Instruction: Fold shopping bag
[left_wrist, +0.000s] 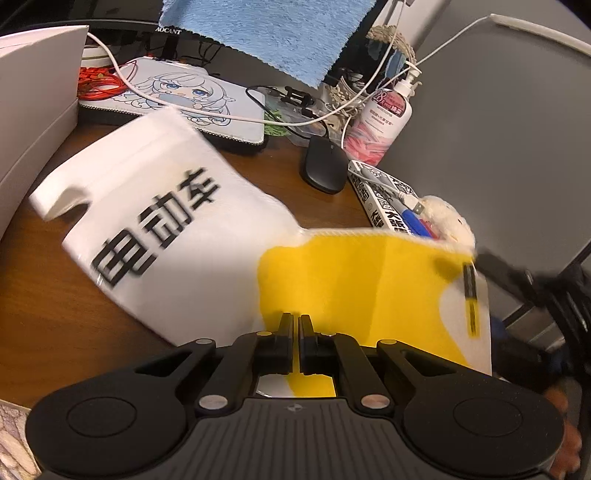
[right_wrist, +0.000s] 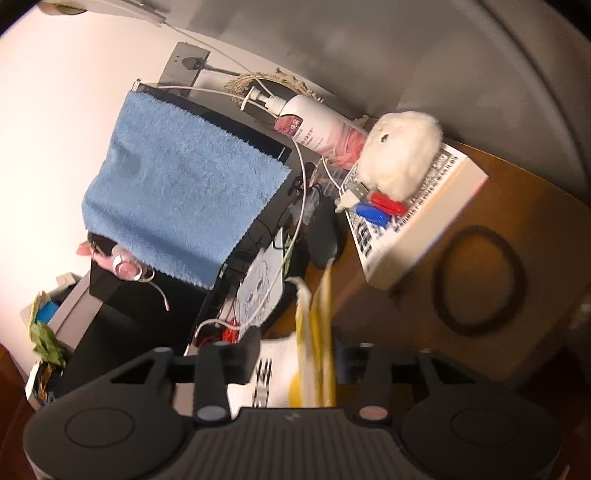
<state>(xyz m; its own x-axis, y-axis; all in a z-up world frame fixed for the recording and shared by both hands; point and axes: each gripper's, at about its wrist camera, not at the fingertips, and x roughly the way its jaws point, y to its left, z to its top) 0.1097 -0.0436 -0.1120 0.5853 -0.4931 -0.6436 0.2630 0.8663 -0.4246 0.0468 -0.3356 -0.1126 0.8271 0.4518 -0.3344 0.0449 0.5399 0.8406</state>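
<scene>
On the brown table (left_wrist: 44, 314) the white and yellow shopping bag (left_wrist: 177, 229) lies spread. The left gripper (left_wrist: 299, 325) has its fingers pinching the bag's near yellow edge. The right gripper (right_wrist: 299, 354) has its fingers spread, the bag's edge between them.

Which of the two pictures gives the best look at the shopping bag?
The left wrist view. There the shopping bag spreads across the desk, white with black lettering and a yellow part, its near edge pinched in the left gripper. The right wrist view shows only a blurred, edge-on strip of it between the right gripper's parted jaws.
</scene>
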